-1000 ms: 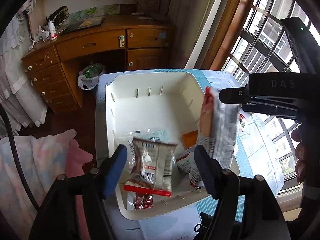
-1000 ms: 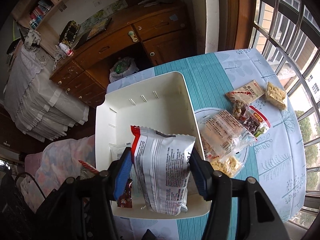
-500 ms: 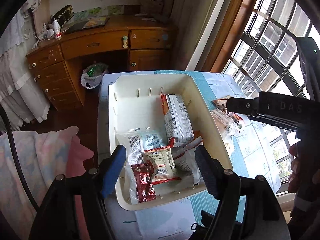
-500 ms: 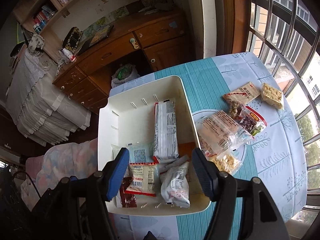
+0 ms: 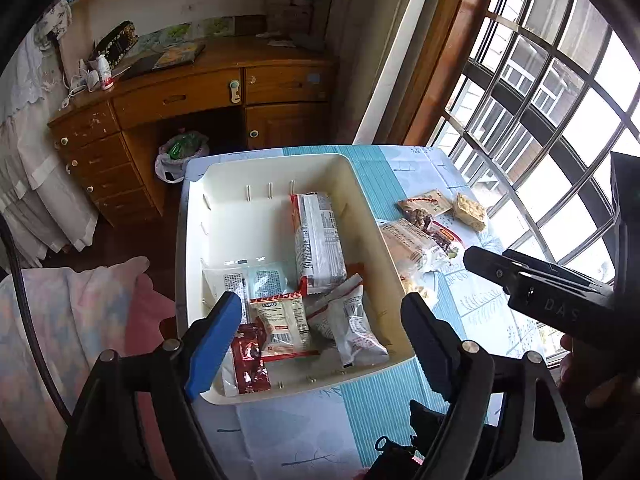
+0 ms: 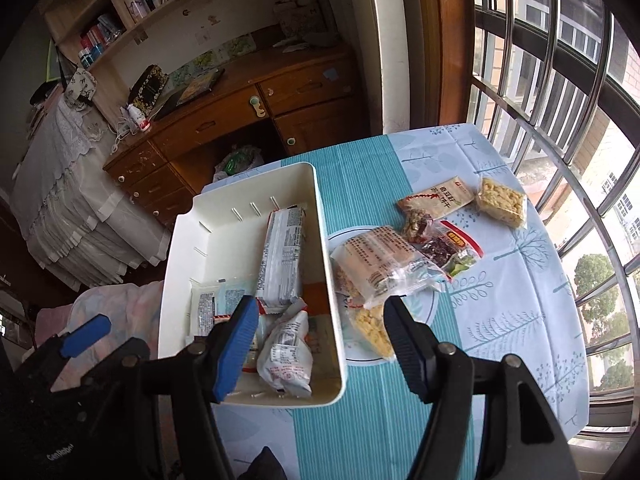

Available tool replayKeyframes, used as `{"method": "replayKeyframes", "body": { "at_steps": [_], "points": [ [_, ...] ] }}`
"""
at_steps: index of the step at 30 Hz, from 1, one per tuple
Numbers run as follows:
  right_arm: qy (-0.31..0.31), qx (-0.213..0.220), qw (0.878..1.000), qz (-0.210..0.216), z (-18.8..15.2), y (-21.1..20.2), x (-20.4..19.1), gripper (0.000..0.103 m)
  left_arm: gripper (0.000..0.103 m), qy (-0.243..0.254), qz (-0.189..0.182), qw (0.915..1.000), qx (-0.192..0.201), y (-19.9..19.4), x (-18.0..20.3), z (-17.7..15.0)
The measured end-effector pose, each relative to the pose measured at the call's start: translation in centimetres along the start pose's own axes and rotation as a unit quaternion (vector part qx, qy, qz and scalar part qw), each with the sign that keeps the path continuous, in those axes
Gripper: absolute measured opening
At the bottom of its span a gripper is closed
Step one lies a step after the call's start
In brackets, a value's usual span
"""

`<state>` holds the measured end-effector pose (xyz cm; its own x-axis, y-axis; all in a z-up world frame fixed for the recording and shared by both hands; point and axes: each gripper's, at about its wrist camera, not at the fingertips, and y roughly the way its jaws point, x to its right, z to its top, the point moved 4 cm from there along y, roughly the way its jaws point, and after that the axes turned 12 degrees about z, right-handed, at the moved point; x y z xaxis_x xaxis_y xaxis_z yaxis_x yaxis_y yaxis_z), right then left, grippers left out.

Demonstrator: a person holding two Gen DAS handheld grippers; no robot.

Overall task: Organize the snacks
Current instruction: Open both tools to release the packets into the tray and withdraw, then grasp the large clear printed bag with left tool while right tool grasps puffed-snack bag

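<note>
A white bin on the blue-clothed table holds several snack packets, among them a long white-and-red bag lying flat and a small LIPO packet. My left gripper hangs over the bin's near end, its jaws opening, with nothing between them. My right gripper is open and empty above the bin's right wall. Just right of it, a plate carries a clear biscuit pack. A red nut pack, a tan packet and a puffed-rice square lie beyond.
A wooden desk with drawers stands behind the table, with a bagged waste bin under it. A barred window runs along the right. A pink blanket lies to the left of the table.
The right gripper let go of the white-and-red bag, which now lies in the bin, then drifted right. The left gripper's small packet dropped into the bin, and its jaws widened as it drew back.
</note>
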<state>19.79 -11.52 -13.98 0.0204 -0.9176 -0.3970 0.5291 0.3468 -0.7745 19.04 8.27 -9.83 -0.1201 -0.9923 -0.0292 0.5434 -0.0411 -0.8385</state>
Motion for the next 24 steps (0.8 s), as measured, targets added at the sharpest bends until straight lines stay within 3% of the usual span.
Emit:
{"method": "replayKeyframes", "body": {
  "at_steps": [8, 17, 24],
  "points": [
    [-0.033, -0.006, 0.999, 0.004, -0.7, -1.8, 3.0, 0.066, 0.083, -0.003, -0.003, 1.0000, -0.009, -0.8, 4.6, 0.6],
    [-0.114, 0.005, 0.993, 0.004, 0.5, -4.8, 6.1, 0.066, 0.083, -0.024, 0.005, 0.9996, -0.017, -0.2, 10.1, 1.7],
    [-0.165, 0.005, 0.986, -0.006, 1.2, -6.1, 9.4, 0.066, 0.083, -0.038, 0.003, 0.9979, -0.053, 1.6, 14.3, 2.8]
  ]
}}
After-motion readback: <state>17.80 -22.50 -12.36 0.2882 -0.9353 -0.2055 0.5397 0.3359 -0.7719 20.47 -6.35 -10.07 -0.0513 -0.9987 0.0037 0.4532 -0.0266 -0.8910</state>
